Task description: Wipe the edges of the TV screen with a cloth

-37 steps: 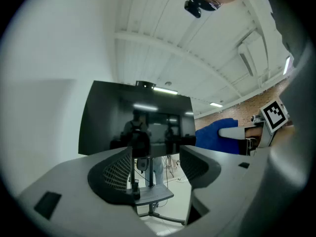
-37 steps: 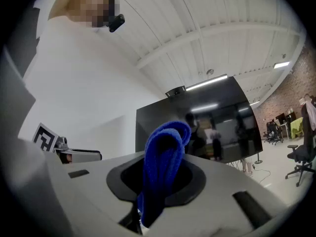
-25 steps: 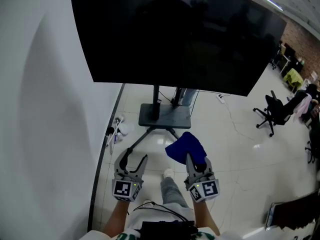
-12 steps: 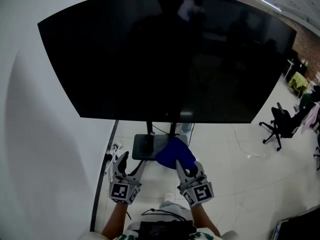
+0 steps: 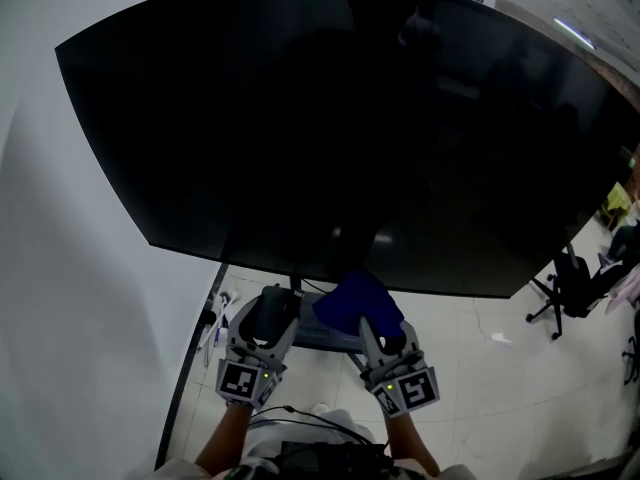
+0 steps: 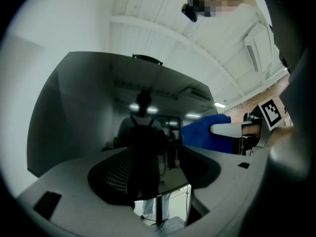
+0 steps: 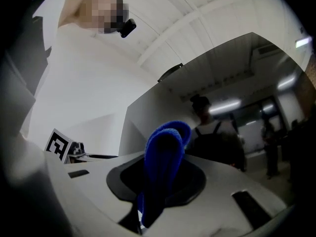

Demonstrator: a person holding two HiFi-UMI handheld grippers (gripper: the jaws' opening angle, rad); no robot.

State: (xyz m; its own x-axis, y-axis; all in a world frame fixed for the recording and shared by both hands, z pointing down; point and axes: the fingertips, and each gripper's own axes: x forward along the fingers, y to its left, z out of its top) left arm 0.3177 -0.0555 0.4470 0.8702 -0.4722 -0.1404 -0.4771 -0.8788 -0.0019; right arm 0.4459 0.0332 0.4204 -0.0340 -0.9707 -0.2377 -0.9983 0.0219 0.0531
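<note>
The right tongs (image 5: 378,326) were clamped on a blue cloth (image 5: 356,301), held just under the lower edge of the dark TV screen (image 5: 350,128). The left tongs (image 5: 268,318) stood beside them, jaws apart with nothing between. The screen's left edge lay near a white wall (image 5: 70,298). To its right was open, pale tiled floor (image 5: 480,368), with an office chair (image 5: 568,280) well apart.

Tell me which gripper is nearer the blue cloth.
Right. The right gripper has its jaws shut on the cloth; the left gripper hangs beside it, open, not touching it.
</note>
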